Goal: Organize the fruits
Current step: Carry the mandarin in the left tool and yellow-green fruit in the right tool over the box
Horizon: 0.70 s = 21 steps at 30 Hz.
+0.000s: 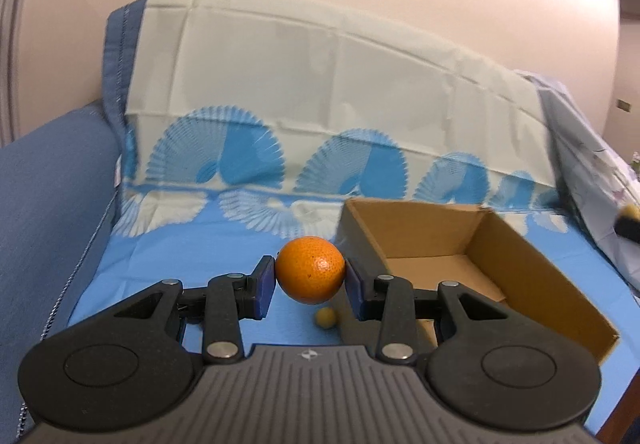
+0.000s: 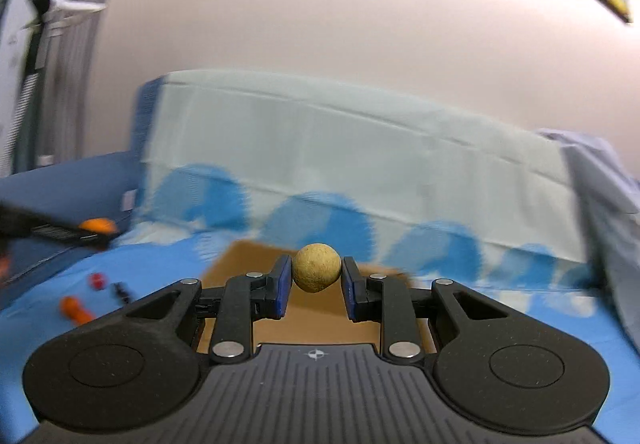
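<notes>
Between the blue pads of the left gripper (image 1: pixel 310 276) an orange (image 1: pixel 311 270) is clamped above the blue sheet (image 1: pixel 168 256), beside an open cardboard box (image 1: pixel 516 256). A small yellowish fruit (image 2: pixel 317 267) is pinched by the right gripper (image 2: pixel 316 276) over the box.

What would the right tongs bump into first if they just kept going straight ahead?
Probably the sofa backrest with its draped cover. The right tongs, shut on a yellowish round fruit, sit above the cardboard box and point over it. The picture is blurred, so depth is uncertain.
</notes>
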Tool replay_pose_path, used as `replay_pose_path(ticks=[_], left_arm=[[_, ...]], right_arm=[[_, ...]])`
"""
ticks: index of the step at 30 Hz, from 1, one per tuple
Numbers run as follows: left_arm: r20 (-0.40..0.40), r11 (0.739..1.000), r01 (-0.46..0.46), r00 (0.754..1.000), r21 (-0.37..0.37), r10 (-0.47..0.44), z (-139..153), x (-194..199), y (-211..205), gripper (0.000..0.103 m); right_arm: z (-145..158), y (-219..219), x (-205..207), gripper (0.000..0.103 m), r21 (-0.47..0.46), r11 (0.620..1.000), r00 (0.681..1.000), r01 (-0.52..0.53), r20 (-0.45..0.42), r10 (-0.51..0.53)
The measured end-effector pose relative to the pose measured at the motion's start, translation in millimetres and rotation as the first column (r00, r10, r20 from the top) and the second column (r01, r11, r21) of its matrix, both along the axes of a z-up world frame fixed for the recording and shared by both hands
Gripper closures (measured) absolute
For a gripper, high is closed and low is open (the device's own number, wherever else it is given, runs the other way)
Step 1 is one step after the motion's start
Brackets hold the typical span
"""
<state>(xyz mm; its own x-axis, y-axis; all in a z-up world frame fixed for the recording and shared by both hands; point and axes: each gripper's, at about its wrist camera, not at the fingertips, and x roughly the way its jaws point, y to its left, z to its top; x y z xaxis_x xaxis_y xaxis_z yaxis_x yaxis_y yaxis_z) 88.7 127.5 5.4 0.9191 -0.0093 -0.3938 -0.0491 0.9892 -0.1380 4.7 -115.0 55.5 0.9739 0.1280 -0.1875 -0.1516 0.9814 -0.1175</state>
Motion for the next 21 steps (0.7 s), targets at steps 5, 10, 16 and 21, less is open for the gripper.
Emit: replay_pose_path(ticks=[5, 10, 16, 21], left_arm=[[0.041, 0.992, 0.101, 0.994, 0.076, -0.105, -0.8, -11.0, -36.7, 0.061], [0.058, 0.971, 0.193, 0.978, 0.142, -0.203, -9.6, -19.6, -74.5, 0.061], [0.088, 0.961, 0.232, 0.965, 0.148, -0.247, -16.0, -22.1, -100.0, 0.061], [0.079, 0.946, 0.279, 0.952, 0.166, -0.295, -23.2, -18.0, -115.7, 0.061]], right_arm=[[-17.9, -65.7, 20.0, 0.076, 0.076, 0.991, 0.993, 0.111, -0.053, -0.107], [-31.1, -78.7, 27.4, 0.076, 0.145, 0.977, 0.985, 0.154, -0.096, -0.141], [-39.0, -69.0, 44.7, 0.076, 0.099, 0.985, 0.984, 0.141, -0.123, -0.129], [-42.9, -56.2, 55.4, 0.076, 0.057, 0.99, 0.983, 0.126, -0.144, -0.117]])
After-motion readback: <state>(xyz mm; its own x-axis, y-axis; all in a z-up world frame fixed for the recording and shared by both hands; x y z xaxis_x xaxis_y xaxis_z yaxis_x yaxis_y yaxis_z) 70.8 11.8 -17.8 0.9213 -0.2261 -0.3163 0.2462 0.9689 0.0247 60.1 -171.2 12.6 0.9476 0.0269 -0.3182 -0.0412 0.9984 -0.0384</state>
